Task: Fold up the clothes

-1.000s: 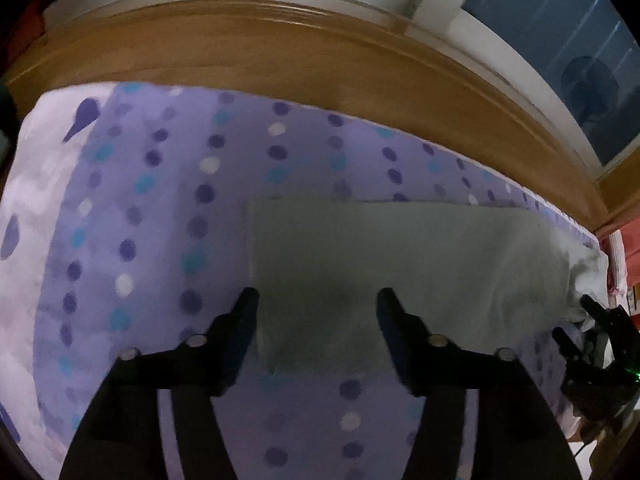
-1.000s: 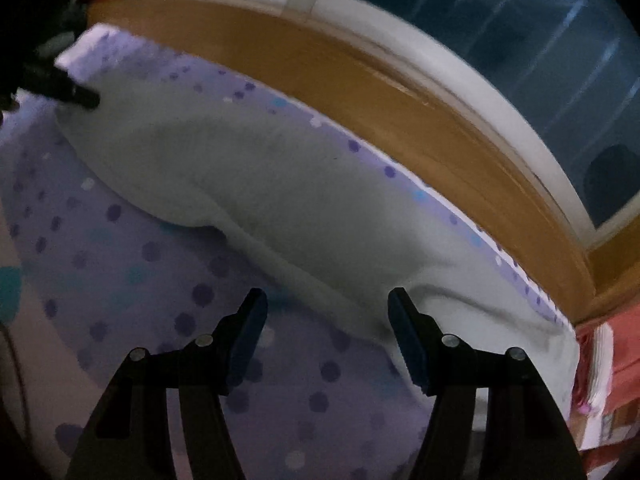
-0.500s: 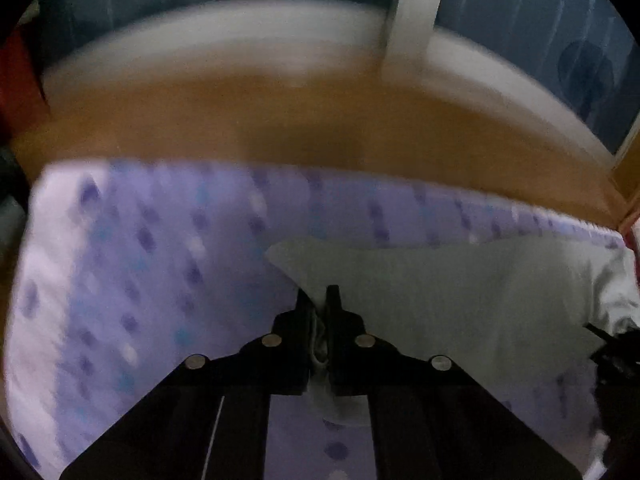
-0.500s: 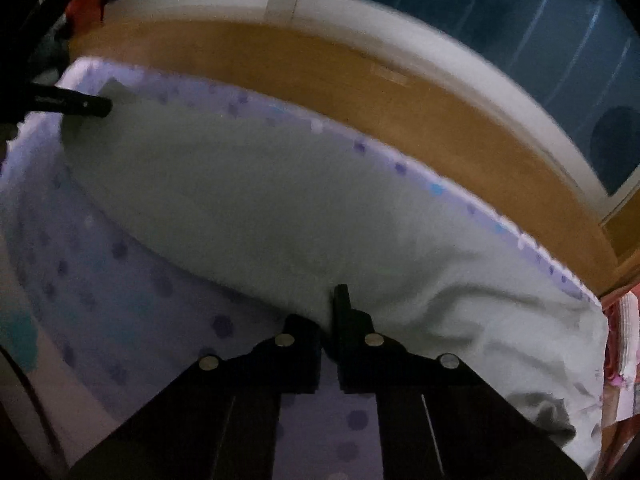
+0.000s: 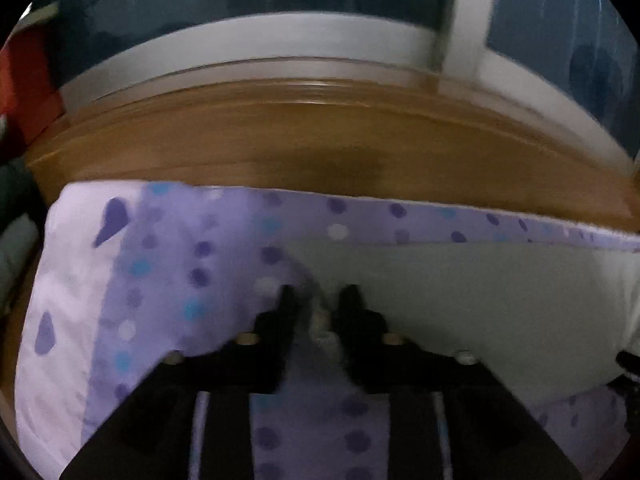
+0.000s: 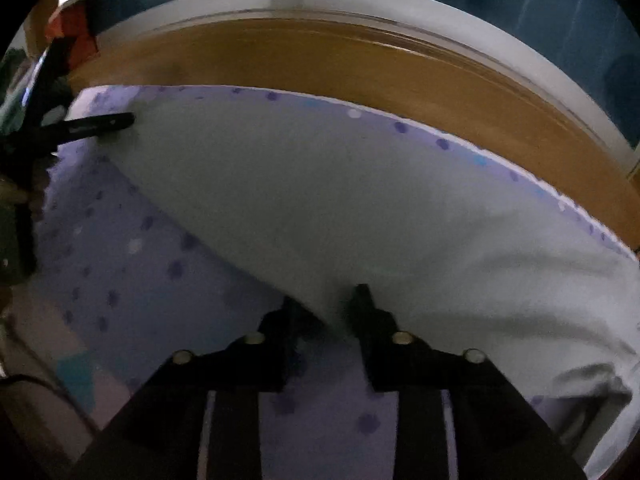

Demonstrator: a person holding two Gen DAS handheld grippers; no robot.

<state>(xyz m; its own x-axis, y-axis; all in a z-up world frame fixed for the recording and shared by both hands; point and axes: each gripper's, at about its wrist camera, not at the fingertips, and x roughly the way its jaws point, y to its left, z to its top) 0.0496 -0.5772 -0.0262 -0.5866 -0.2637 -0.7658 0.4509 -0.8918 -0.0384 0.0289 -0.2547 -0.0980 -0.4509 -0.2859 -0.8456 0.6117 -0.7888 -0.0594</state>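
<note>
Left gripper [image 6: 120,122] beside garment [image 6: 320,200]

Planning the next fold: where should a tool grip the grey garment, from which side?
Probably the near edge of the grey garment, from the near side, low over the dotted sheet: that edge lies free, while the far edge runs close along the wooden ledge.

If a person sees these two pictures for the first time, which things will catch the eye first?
First, the large pale grey-green garment spread across the purple dotted bedsheet, reaching almost to its far edge. Next, the two black grippers: the left gripper at the garment's left end, the right gripper at its near edge. Behind runs a brown wooden ledge under a dark window.
</note>
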